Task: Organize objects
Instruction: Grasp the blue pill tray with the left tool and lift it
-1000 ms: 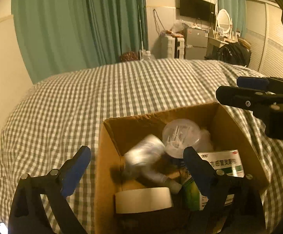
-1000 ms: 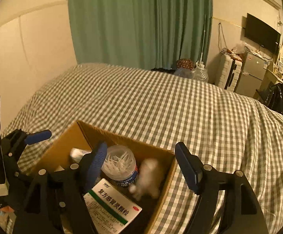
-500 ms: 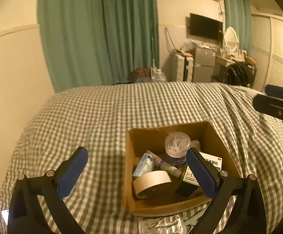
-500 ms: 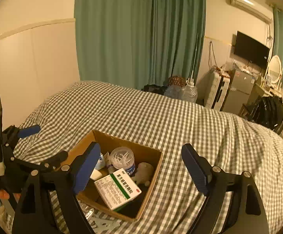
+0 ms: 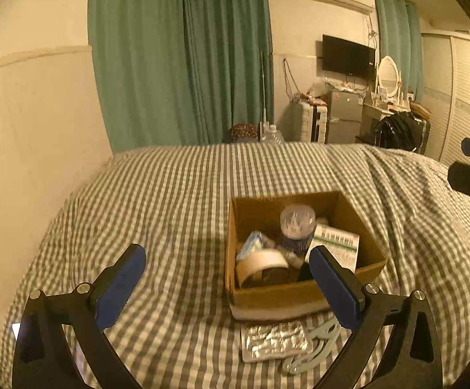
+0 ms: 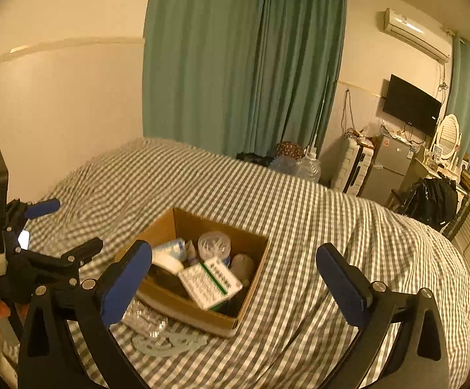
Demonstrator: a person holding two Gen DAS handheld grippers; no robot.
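A brown cardboard box [image 5: 299, 295] [image 6: 183, 308] sits on the checked bed. Inside lie a roll of tape [image 5: 260, 264], a clear jar of cotton swabs [image 5: 296, 227] [image 6: 213, 244], a white and green medicine carton [image 5: 335, 244] [image 6: 210, 280] and a small blue-white pack [image 5: 250, 241] [image 6: 170, 251]. In front of the box lie a silver blister pack [image 5: 273, 340] [image 6: 144, 319] and a pale green plastic piece [image 5: 315, 345] [image 6: 170, 343]. My left gripper [image 5: 228, 283] is open, above and before the box. My right gripper [image 6: 235, 280] is open over it, holding nothing.
The grey-white checked bedspread [image 5: 170, 201] covers the whole bed. Green curtains [image 5: 183, 58] hang behind it. A small fridge [image 5: 343, 116], a wall TV [image 5: 348, 55], a mirror [image 5: 388, 73] and a black bag [image 5: 396, 129] stand at the far right.
Both grippers have pulled up and back from inside the box. The items that were blurred in motion have come to rest inside it. The blister pack and green piece have come into view.
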